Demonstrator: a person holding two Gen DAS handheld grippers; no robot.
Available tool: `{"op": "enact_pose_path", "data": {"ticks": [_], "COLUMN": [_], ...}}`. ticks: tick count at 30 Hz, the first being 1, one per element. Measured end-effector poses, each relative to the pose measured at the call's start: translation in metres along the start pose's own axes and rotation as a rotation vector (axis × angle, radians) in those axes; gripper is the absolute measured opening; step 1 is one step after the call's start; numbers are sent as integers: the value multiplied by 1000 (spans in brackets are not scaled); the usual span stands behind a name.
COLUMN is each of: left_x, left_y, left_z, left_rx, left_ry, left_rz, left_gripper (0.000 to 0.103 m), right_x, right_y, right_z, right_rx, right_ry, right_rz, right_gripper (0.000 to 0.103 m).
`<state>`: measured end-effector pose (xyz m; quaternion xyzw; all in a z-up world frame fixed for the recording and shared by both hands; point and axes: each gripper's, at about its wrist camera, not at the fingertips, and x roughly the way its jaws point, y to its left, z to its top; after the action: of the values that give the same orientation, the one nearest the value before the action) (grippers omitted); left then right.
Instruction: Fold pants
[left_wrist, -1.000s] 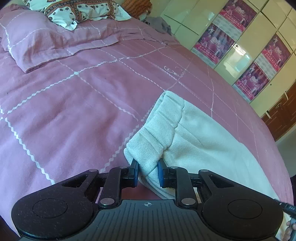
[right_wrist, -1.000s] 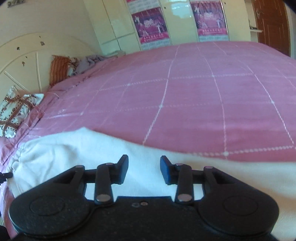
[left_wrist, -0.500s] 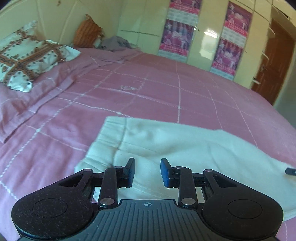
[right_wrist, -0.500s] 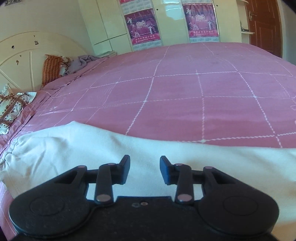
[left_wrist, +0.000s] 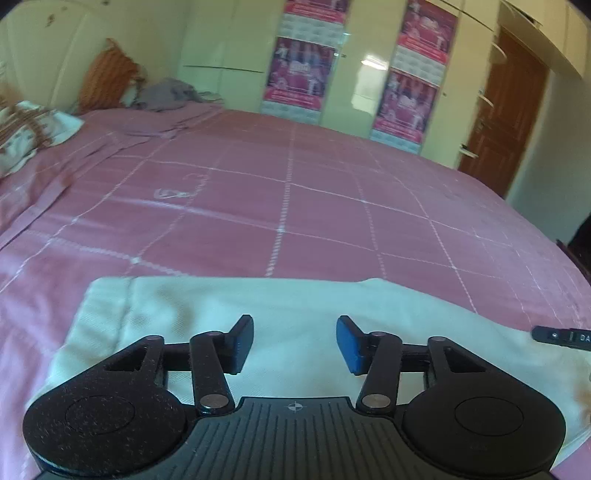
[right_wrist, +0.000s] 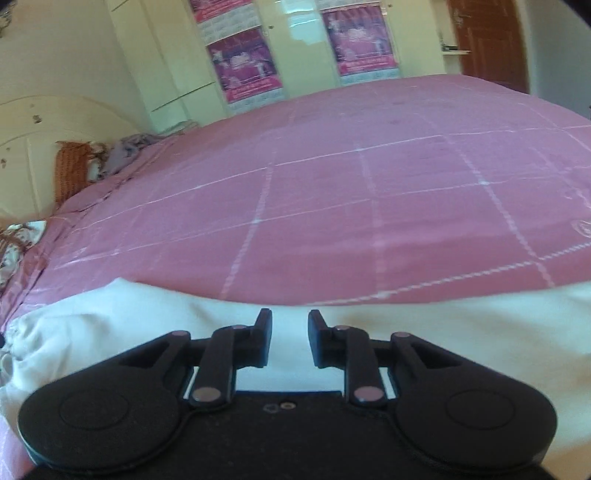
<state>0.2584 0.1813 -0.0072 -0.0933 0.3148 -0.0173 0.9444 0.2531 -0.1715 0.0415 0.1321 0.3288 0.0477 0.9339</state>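
Your left gripper (left_wrist: 294, 341) body covers the near edge of the pants (left_wrist: 295, 306), so you cannot tell how that edge lies. Their right end runs out of the left wrist view. In the right wrist view the pants (right_wrist: 461, 332) are cut off at both sides. The posters (left_wrist: 301, 70) are blurred; their print is unreadable. The pillow (right_wrist: 14, 240) shows only partly.

- The pants (left_wrist: 295, 306) are soft, off-white woven cloth.
- The bed (left_wrist: 295, 214) has a matt pink cloth cover with white stitched lines.
- The left tongs (left_wrist: 294, 341) are black, grainy plastic with blue pads and shiny metal pins.
- The wardrobe (left_wrist: 365, 74) is glossy cream.
- The door (left_wrist: 506, 107) is brown wood.
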Motion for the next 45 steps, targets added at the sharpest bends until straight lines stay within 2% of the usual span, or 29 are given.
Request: {"op": "enact_pose_path", "data": {"ticks": [2, 4, 6, 7, 8, 9, 10, 11, 13, 14, 15, 16, 18, 20, 22, 24, 27, 30, 32, 34, 35, 36, 37, 39, 40, 42, 43, 44, 45], "left_x": [34, 67, 102, 104, 98, 89, 82, 82, 95, 104, 117, 123, 114, 96, 77, 60, 36, 13, -7, -26, -34, -43, -49, -46, -42, -38, -37, -35, -34], "left_y": [-22, -35, -36, -35, -38, -43, -47, -51, -58, -58, -58, -56, -49, -40, -27, -12, 5, 21, 24, 23, 23, 21, 20, 17, 15, 16, 17, 18, 17], "left_z": [9, 12, 5, 5, 12, 17, 21, 24, 27, 23, 16, 7, 4, 2, -7, -14, -28, -44, -51, -58, -57, -60, -63, -72, -78, -81, -80, -79, -78], "left_rx": [29, 37, 44, 28, 32, 45, 56, 59, 50, 51, 70, 86, 60, 53, 57, 63, 91, 93, 92, 78, 68, 55, 46, 53, 69, 63, 46, 38, 43], "left_ry": [38, 97, 205, 199, 197, 156, 102, 82, 104, 120, 177, 197, 176, 180, 171, 179, 193, 172, 151, 120, 89, 66, 61, 105, 123, 125, 131, 137, 142], "left_rz": [-42, -65, -5, -5, -2, -18, -43, -66, -86, -81, -46, -39, -63, -62, -73, -50, 14, 35, 64, 69, 65, 58, 47, 54, 69, 76, 74, 72, 72], "left_gripper": [54, 55, 56, 56, 56, 56, 56, 56, 57, 58, 58, 58, 59, 59, 59, 59, 59, 59, 59, 59, 59, 59, 59, 59, 59, 61, 61, 62, 62], "right_x": [23, 47, 82, 101, 107, 107, 101, 95, 104, 115, 128, 145, 152, 139, 117, 90, 37, -13, -45, -74, -97, -116, -131, -158, -165, -159, -152, -147, -151], "right_y": [32, 57, 72, 74, 75, 79, 86, 93, 110, 117, 122, 125, 121, 111, 94, 65, 9, -70, -131, -174, -190, -195, -193, -177, -167, -151, -148, -151, -163], "right_z": [4, 7, 10, 10, 12, 19, 25, 27, 30, 29, 27, 22, 19, 21, 17, 9, 2, -3, -4, -4, -7, -10, -15, -31, -41, -56, -62, -67, -72], "right_rx": [-32, -61, -68, -76, -75, -69, -66, -73, -78, -64, -40, -25, -11, 3, -41, -62, -91, -64, 40, 144, 234, 274, 275, 220, 199, 156, 119, 119, 186], "right_ry": [22, 37, 104, 162, 162, 159, 126, 72, 51, 77, 116, 167, 169, 189, 179, 187, 149, 105, 63, 25, -17, -60, -92, -138, -143, -86, -39, -9, -37], "right_rz": [83, 114, 115, 61, 40, 25, 42, 80, 128, 159, 191, 195, 183, 188, 144, 122, 2, -191, -300, -372, -363, -337, -316, -239, -178, -81, -106, -196, -249], "right_gripper": [22, 22, 20, 16, 14, 16, 22, 23, 23, 23, 22, 20, 14, 15, 16, 16, 20, 18, 16, 13, 26, 29, 28, 29, 29, 26, 26, 21, 19]}}
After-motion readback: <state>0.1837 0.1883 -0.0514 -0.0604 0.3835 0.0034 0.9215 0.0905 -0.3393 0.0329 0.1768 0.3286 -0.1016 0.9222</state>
